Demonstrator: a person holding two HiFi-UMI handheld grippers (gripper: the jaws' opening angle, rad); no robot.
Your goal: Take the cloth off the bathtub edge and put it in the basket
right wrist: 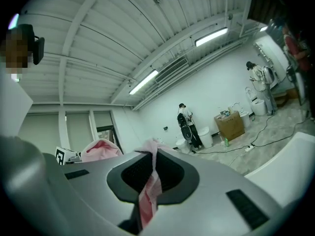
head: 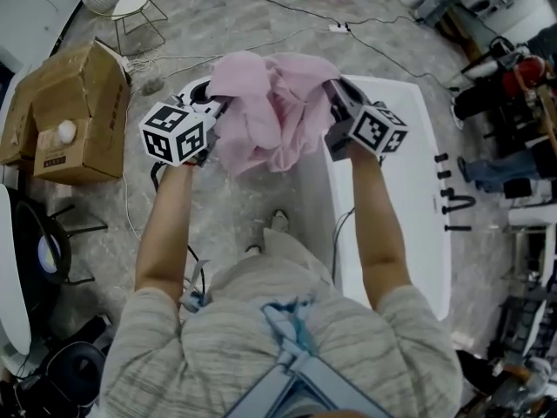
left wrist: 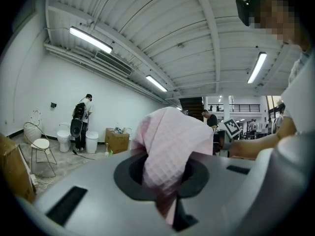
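A pink waffle-weave cloth [head: 270, 107] hangs bunched in the air between my two grippers, over the floor beside the white bathtub [head: 409, 198]. My left gripper [head: 213, 116] is shut on the cloth's left side; the left gripper view shows the pink cloth [left wrist: 170, 151] filling the space between the jaws. My right gripper [head: 335, 103] is shut on the cloth's right side, and a thin fold of the cloth [right wrist: 150, 191] is pinched between its jaws in the right gripper view. Both grippers point about level. No basket is plainly identifiable in these frames.
A cardboard box [head: 74, 116] stands at the left on the floor. A wire chair [head: 130, 7] is at the top left. Cables [head: 287, 11] run across the floor ahead. Black taps [head: 452, 203] sit on the tub's far rim. A person [left wrist: 81, 119] stands by the far wall.
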